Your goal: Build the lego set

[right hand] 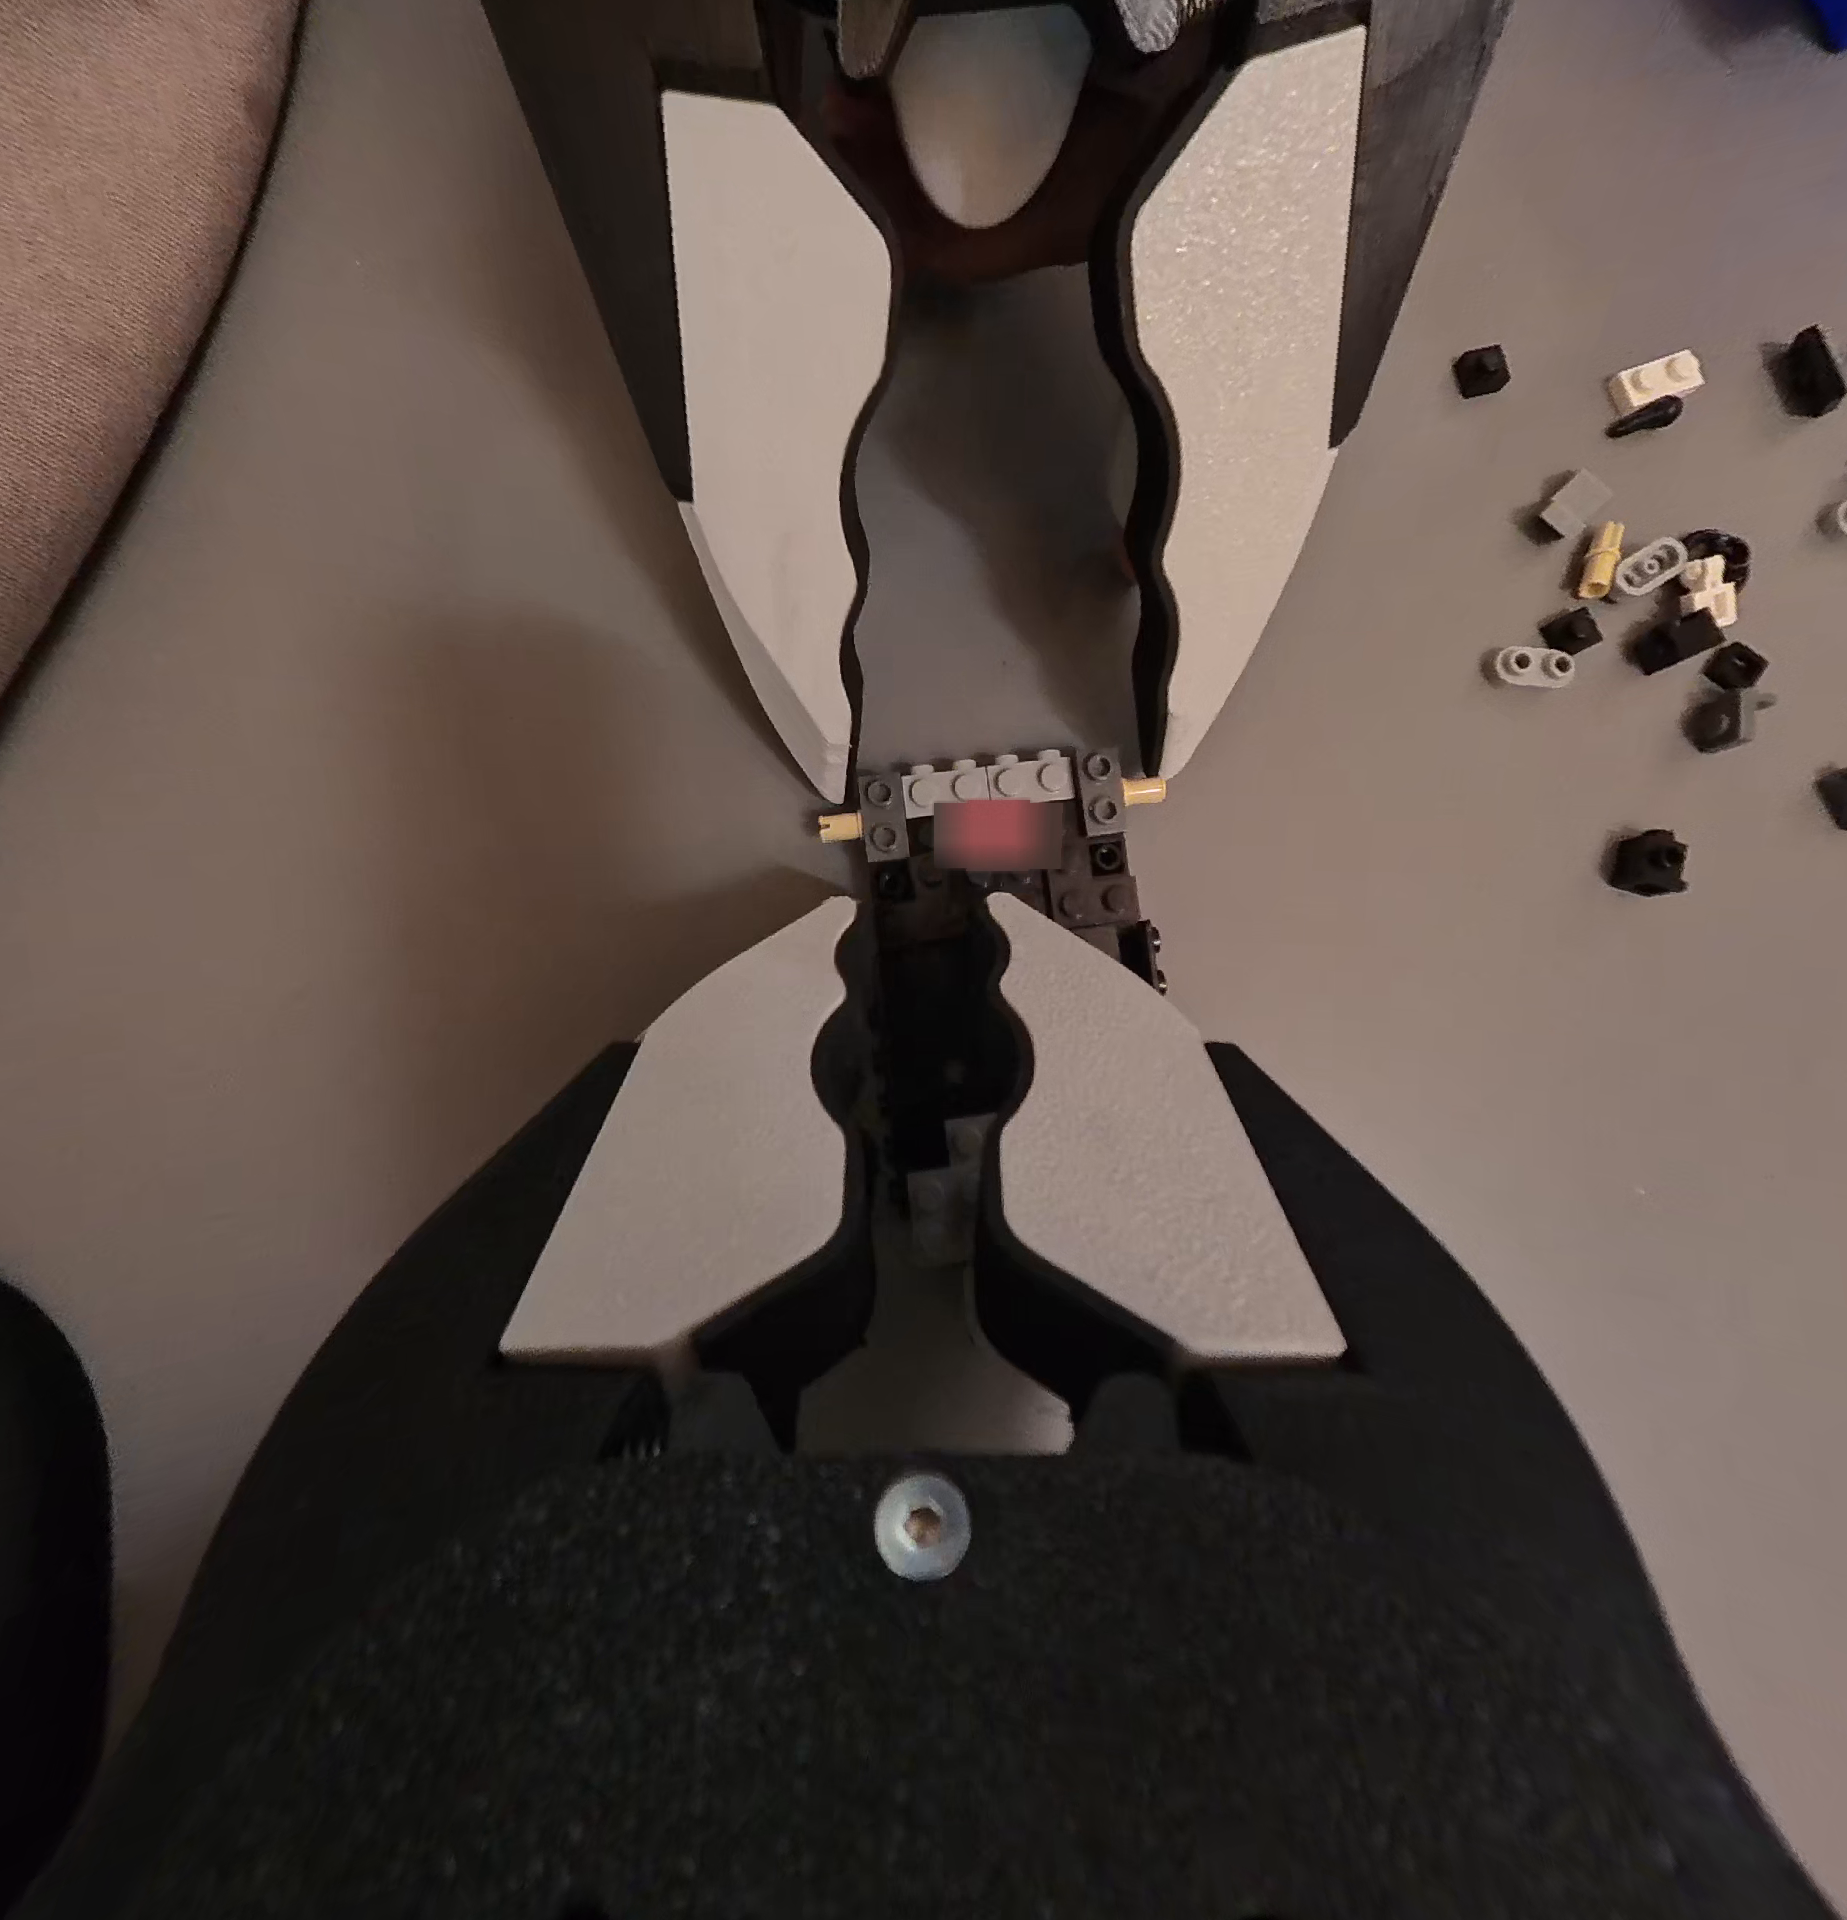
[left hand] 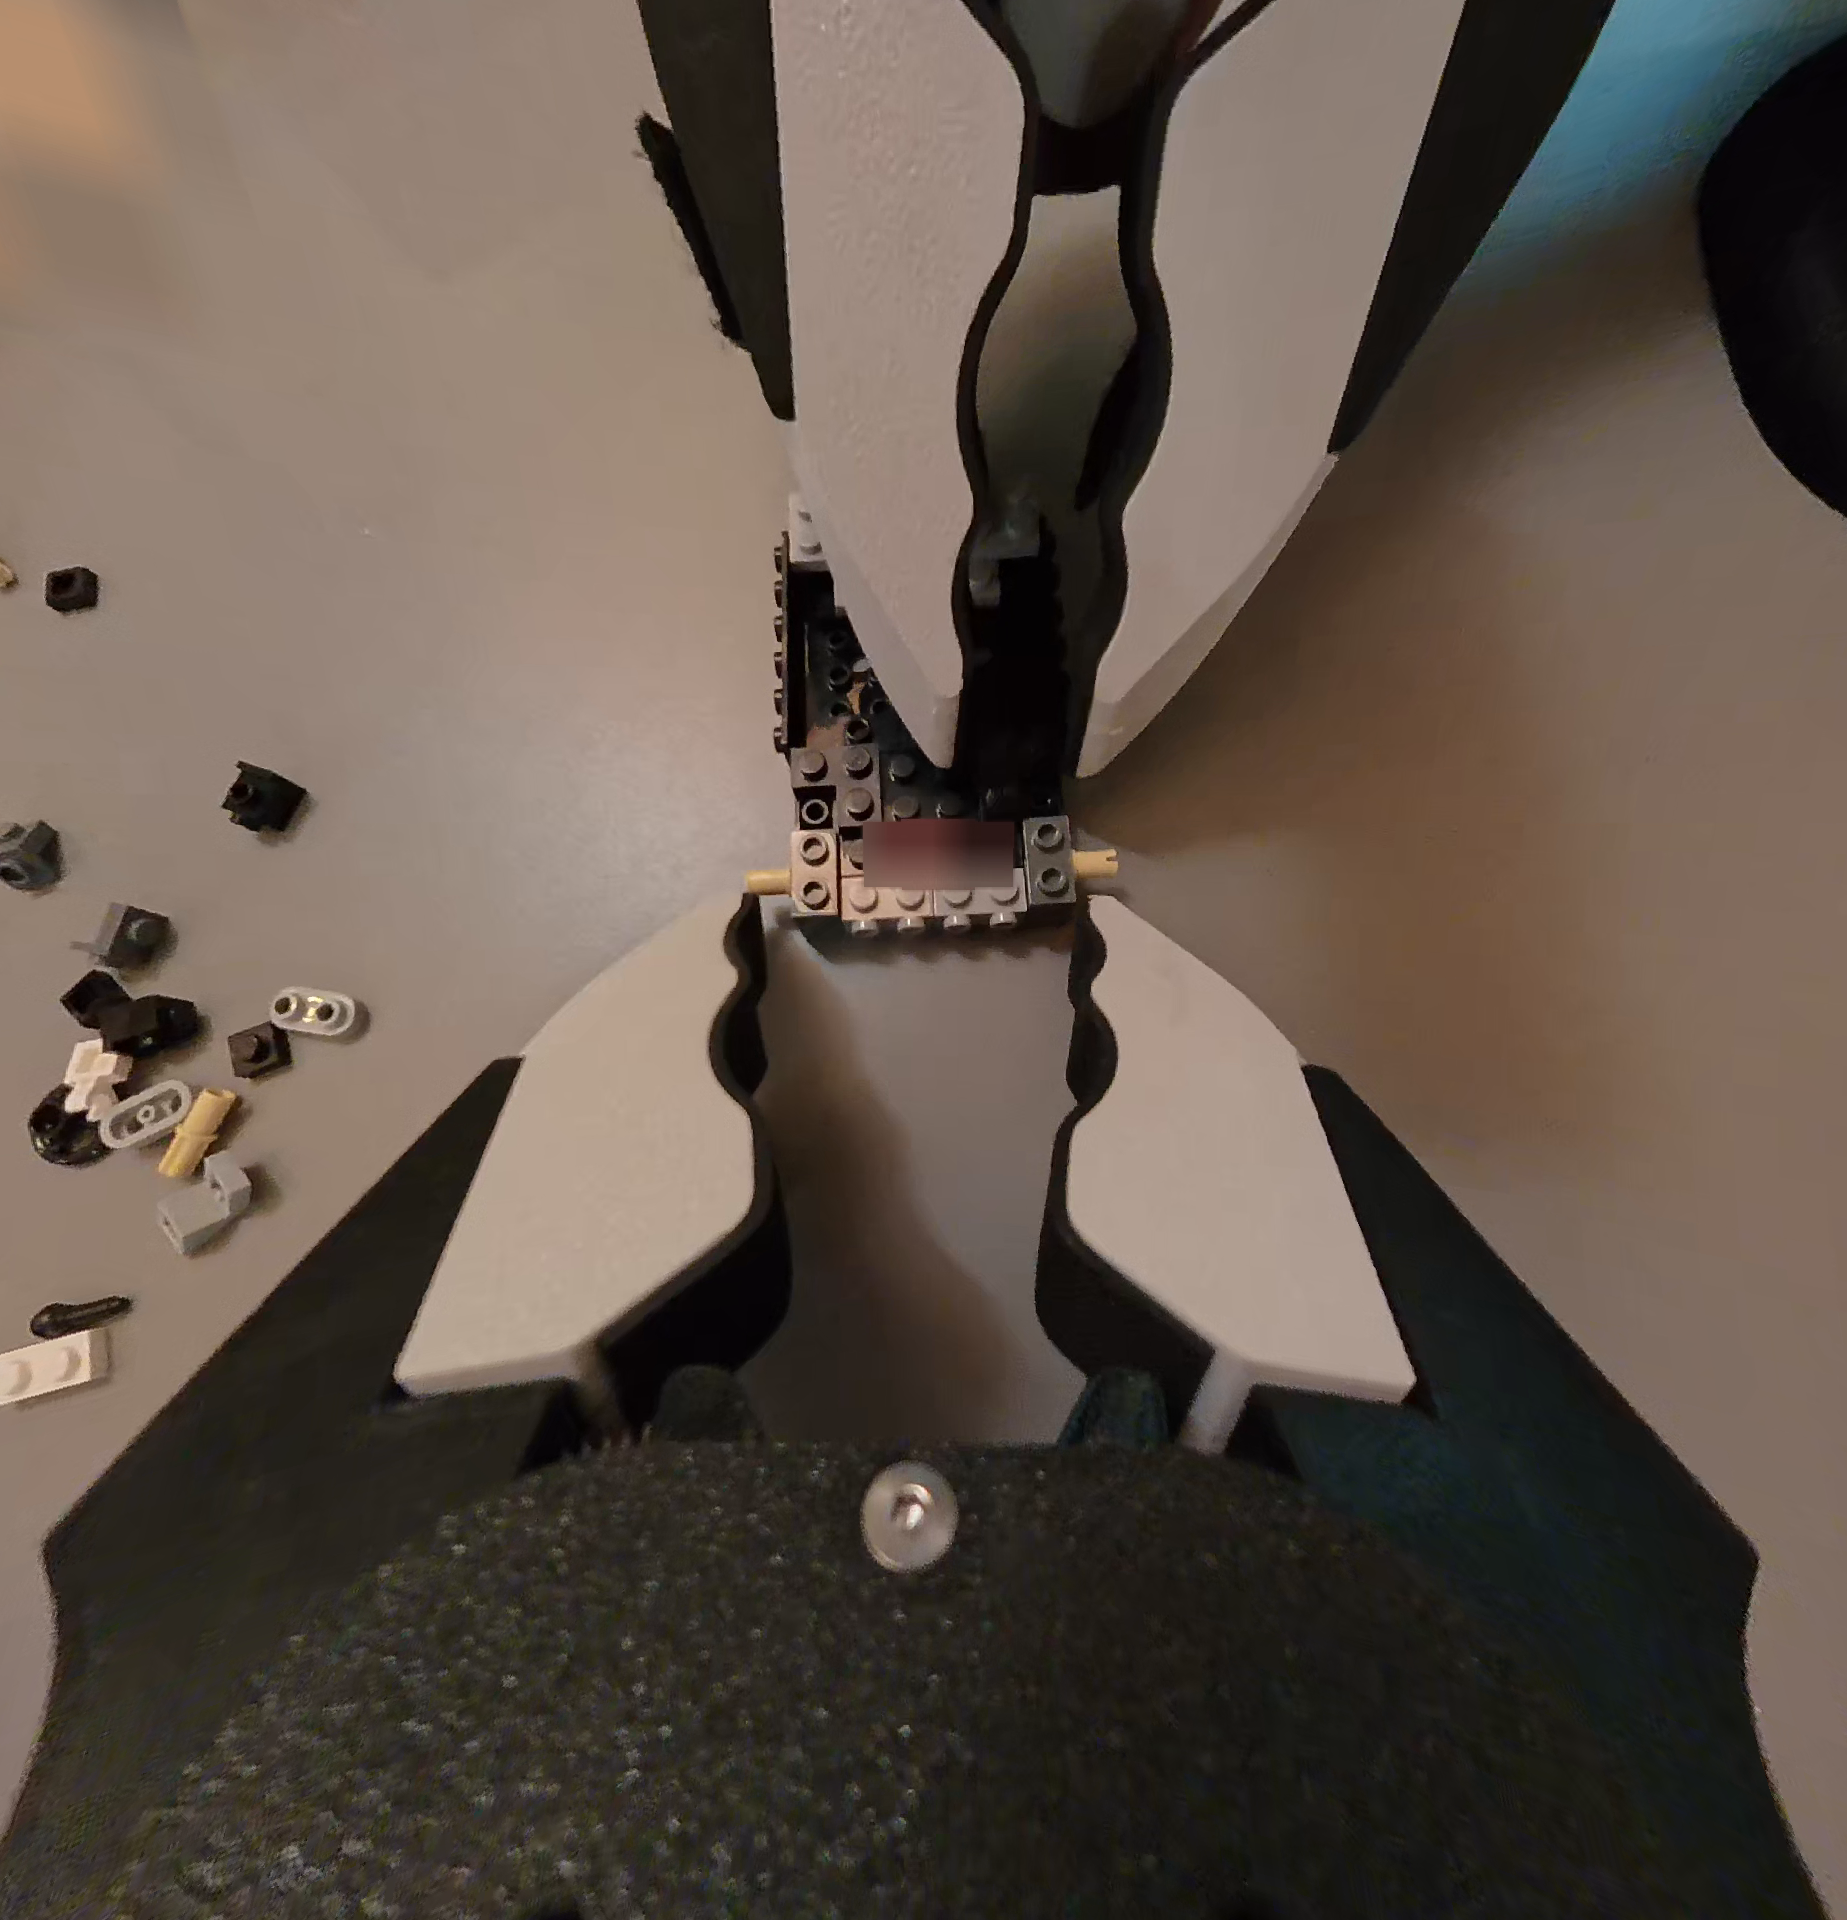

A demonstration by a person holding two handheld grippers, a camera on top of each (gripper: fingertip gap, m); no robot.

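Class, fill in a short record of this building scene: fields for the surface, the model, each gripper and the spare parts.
surface: grey table
model: partly built lego model, grey and black, tan pin out each side
left gripper: open, fingertips either side of the model's end
right gripper: shut on the model's dark body
spare parts: loose pieces beside the model

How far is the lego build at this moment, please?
Partly done. A model of black and grey bricks is assembled, with a tan pin out each side. In hand: the right gripper is shut on the model's dark body, while the left gripper stands open at the model's near end. Left: many loose pieces lie unused on the table.
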